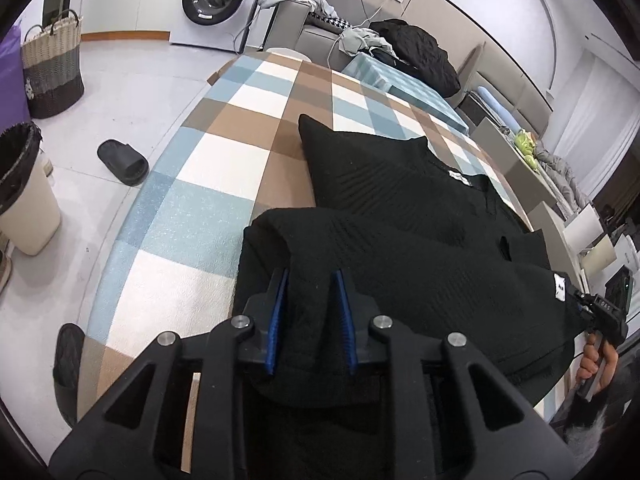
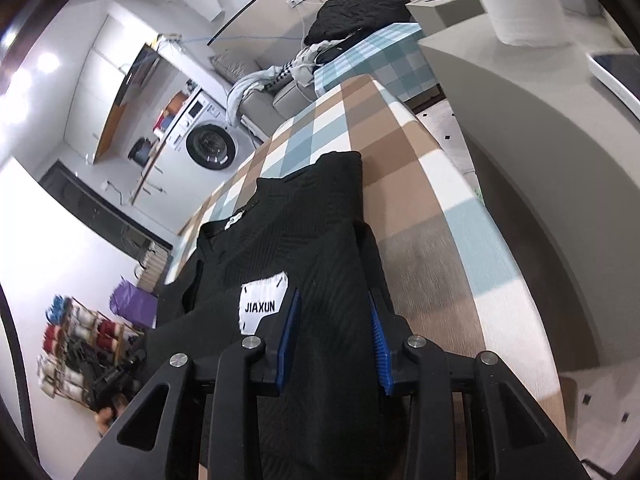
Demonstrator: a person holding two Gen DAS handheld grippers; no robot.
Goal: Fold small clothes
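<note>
A black knitted garment (image 1: pixel 400 216) lies on the checked table (image 1: pixel 224 152), with its near part lifted and folded toward the far part. My left gripper (image 1: pixel 310 280) is shut on a bunched edge of it. My right gripper (image 2: pixel 334 300) is shut on the other near corner of the garment (image 2: pixel 304 224), beside a white label (image 2: pixel 262 306) reading JIAXUN. The right gripper also shows in the left wrist view (image 1: pixel 600 312), at the garment's right corner, held by a hand. The left gripper also shows dimly in the right wrist view (image 2: pixel 112 376), its jaws unclear.
A slipper (image 1: pixel 122 161), a bin (image 1: pixel 24 192) and a woven basket (image 1: pixel 52 66) stand on the floor to the left. A washing machine (image 1: pixel 218 0) is at the back. A sofa with piled clothes (image 1: pixel 416 50) lies beyond the table. A counter (image 2: pixel 520 92) runs along the right.
</note>
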